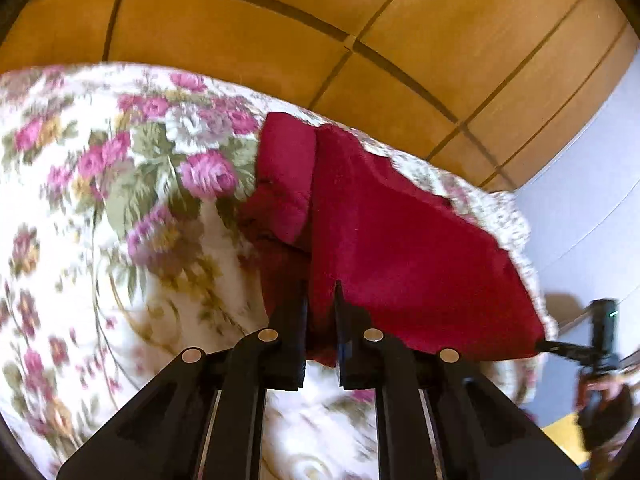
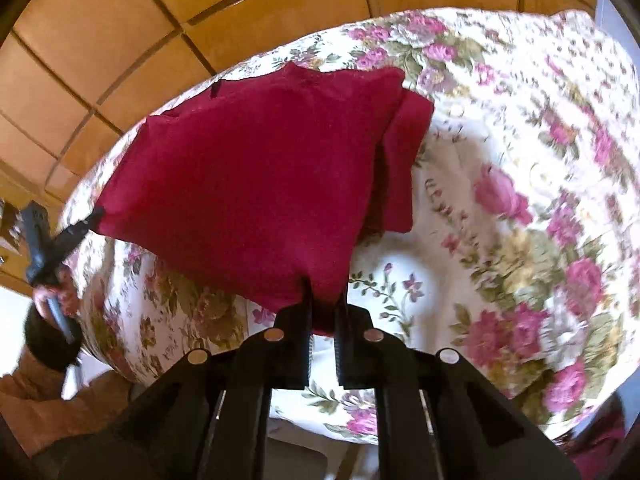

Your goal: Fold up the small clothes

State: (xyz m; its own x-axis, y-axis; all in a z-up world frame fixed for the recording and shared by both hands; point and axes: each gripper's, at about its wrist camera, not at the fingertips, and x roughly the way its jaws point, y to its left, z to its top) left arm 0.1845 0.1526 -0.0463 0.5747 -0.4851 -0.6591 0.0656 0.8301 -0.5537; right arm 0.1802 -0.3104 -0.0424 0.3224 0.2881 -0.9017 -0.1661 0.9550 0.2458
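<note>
Red cloth (image 1: 400, 240) stretched between both grippers; left fingers (image 1: 298, 320) clamped on one corner, right fingers (image 2: 306, 312) on another

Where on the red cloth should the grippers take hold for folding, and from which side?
At the two near corners of the red cloth, from the near edge of the floral cover. The left gripper and right gripper each pinch a corner there, and the cloth hangs spread flat between them.
</note>
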